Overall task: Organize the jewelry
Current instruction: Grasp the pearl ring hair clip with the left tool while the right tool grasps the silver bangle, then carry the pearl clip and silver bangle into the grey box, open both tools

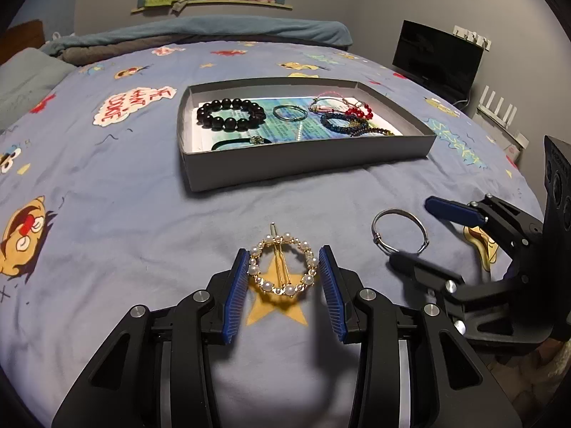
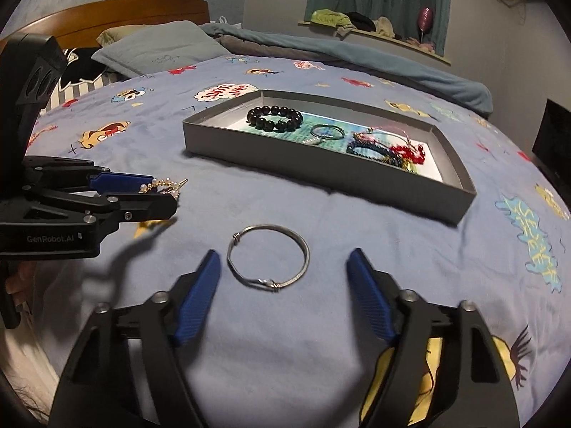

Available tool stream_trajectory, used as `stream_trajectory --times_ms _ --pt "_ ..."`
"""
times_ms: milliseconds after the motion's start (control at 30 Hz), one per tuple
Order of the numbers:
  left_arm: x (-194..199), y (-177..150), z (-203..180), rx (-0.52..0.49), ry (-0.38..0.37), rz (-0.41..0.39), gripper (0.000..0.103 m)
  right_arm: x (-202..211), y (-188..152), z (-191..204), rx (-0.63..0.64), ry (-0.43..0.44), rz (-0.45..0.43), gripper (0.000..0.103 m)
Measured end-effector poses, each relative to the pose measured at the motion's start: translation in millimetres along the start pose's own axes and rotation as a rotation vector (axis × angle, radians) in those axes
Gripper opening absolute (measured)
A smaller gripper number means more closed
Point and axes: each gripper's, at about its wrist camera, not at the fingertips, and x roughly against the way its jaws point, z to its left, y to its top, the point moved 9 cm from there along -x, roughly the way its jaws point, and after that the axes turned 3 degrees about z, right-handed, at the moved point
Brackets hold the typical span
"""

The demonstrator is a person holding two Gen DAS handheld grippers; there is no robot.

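The grey cardboard tray (image 1: 307,164) has its near wall hiding part of a black hair tie; the tangled bead bracelets (image 2: 389,149) at its right end blur together. Nearer me than the tray, my left gripper (image 1: 283,271) brackets the round gold pearl hair clip (image 1: 283,267), pads at its rim, grip unclear. My right gripper (image 2: 283,278) gapes wide around the thin silver wire bangle (image 2: 268,261), untouched.

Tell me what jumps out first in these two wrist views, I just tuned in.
The gold pearl hair clip lies on the blue bedspread, bracketed by the open left gripper. To its right a silver bangle lies in front of the wide-open right gripper, nearer its left finger. Farther back, the grey tray already holds a black bead bracelet and several tangled coloured bracelets.
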Motion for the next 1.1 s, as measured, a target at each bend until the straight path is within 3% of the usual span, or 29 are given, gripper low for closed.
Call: stream_trajectory --times_ms 67,333,700,933,1100 --pt "-1 0 0 -0.001 -0.004 0.003 0.042 -2 -1 3 0.025 -0.004 0.004 0.048" --pt "7 9 1 -0.013 -0.014 -0.025 0.042 9 8 -6 0.003 0.004 -0.049 0.047" --pt "20 84 11 -0.055 -0.002 -0.123 0.042 19 70 -61 -0.088 -0.03 -0.135 0.047" --pt "-20 117 12 -0.078 -0.001 -0.071 0.042 -20 97 -85 -0.144 -0.021 -0.075 0.047" --pt "-49 125 12 -0.079 -0.006 -0.022 0.042 -45 105 -82 -0.109 -0.019 -0.033 0.047"
